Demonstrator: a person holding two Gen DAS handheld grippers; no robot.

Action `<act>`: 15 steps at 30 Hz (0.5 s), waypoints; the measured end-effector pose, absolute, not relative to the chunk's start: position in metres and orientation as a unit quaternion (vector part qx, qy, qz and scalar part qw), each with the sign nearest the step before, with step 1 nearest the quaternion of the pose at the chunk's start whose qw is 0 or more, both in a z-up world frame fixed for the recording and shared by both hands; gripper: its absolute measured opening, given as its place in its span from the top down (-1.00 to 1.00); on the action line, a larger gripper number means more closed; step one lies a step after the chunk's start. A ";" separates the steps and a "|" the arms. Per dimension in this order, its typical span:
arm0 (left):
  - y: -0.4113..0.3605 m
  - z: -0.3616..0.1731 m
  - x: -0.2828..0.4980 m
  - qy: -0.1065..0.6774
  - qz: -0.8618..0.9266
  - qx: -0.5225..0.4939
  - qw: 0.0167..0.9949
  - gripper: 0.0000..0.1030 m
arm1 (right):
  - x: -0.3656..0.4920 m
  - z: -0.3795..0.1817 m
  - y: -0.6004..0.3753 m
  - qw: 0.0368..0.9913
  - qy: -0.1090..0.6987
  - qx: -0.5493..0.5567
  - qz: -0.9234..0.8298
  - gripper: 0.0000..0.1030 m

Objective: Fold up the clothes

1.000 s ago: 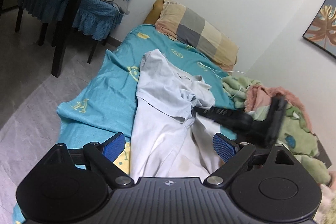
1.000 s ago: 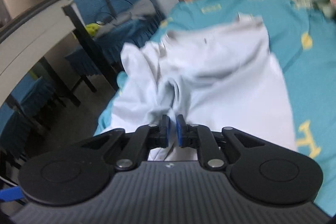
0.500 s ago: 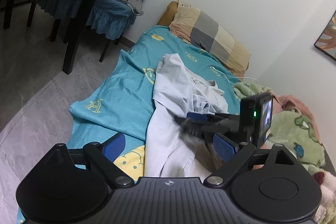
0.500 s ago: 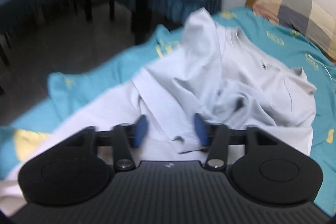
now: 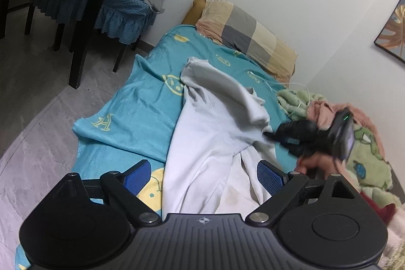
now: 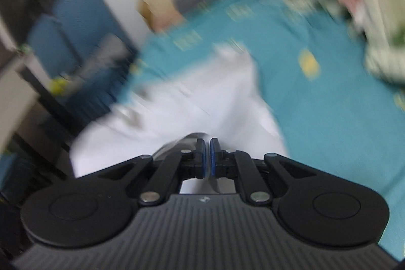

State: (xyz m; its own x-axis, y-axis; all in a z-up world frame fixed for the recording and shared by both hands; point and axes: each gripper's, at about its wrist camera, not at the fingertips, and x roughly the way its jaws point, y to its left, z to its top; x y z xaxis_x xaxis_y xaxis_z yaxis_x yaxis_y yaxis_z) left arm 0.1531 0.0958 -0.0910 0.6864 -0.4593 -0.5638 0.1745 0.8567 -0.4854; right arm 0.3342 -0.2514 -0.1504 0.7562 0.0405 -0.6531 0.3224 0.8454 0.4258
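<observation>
A pale grey-white shirt (image 5: pixel 215 123) lies rumpled on the teal bed sheet (image 5: pixel 136 105). My left gripper (image 5: pixel 203 175) is open and empty, with the shirt's lower part between its blue pads. My right gripper (image 6: pixel 207 158) is shut on a fold of the shirt (image 6: pixel 202 103); that view is heavily blurred. In the left wrist view the right gripper (image 5: pixel 272 134) pinches the shirt's right edge and pulls it toward the right side of the bed.
A checked pillow (image 5: pixel 248 37) lies at the head of the bed by the white wall. A green and pink blanket heap (image 5: pixel 359 143) fills the right side. A blue-covered chair (image 5: pixel 121 4) and dark table legs (image 5: pixel 83 37) stand on the grey floor at left.
The right gripper opened half a second ago, has shut again on the shirt and now drags its edge to the right. The left gripper stays open.
</observation>
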 end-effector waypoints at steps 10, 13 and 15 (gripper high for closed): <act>0.092 -0.091 0.152 0.351 -0.172 -0.176 0.904 -0.80 | 0.300 -0.135 -0.237 0.950 0.264 0.168 0.003 -0.30; 0.091 -0.091 0.152 0.352 -0.171 -0.171 0.904 -0.80 | 0.304 -0.129 -0.200 0.960 0.261 0.079 0.064 -0.54; 0.091 -0.091 0.152 0.352 -0.170 -0.167 0.905 -0.80 | 0.307 -0.126 -0.176 0.960 0.258 0.020 0.105 -0.54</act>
State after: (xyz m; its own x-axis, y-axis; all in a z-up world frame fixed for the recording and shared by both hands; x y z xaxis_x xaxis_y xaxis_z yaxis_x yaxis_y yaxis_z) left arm 0.1517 0.0909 -0.0910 0.6947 -0.4261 -0.5795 0.1908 0.8859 -0.4228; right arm 0.3070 -0.1757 -0.1257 0.8447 0.2113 -0.4918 -0.1910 0.9773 0.0918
